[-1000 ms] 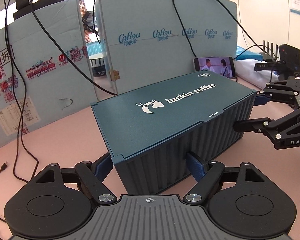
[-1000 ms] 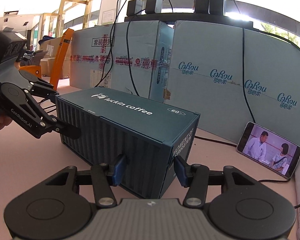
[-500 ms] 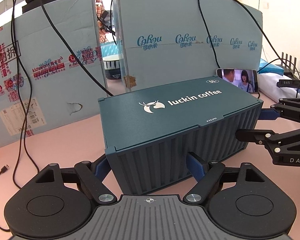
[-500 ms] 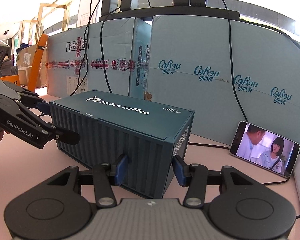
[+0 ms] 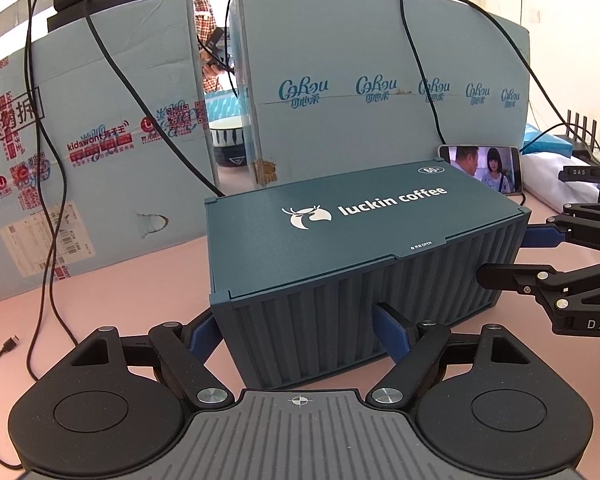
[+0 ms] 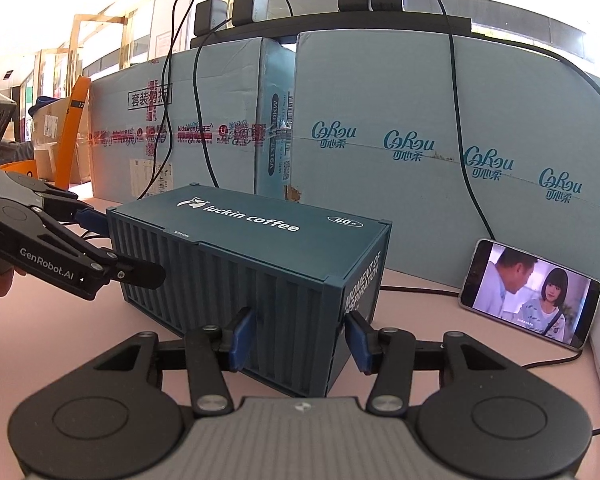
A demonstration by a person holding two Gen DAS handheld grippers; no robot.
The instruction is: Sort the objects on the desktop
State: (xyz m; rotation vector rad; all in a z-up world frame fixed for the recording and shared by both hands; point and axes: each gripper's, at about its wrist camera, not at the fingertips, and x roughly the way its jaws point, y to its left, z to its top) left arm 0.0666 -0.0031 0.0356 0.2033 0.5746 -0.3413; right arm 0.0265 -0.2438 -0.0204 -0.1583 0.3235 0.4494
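1. the blue luckin coffee box (image 5: 364, 256) is sitting on the pink tabletop (image 5: 112, 280), in front of the pale cartons (image 5: 372, 120) and just beside the phone (image 6: 530, 294).
2. the left gripper (image 5: 300, 330) is clamping one end of the box.
3. the right gripper (image 6: 300, 338) is clamping the corner at the other end.
4. step in hand, as i judge it: a two-handed carry; next is calling for an even lift.

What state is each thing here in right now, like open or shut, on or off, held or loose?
Luckin coffee box: lid closed, standing on the pink table, gripped at both ends.
Left gripper: shut on one end of the box.
Right gripper: shut on the other end's corner.
Phone: screen on, playing a video, propped against the cardboard.
Loose cable plug: unplugged, lying on the table.
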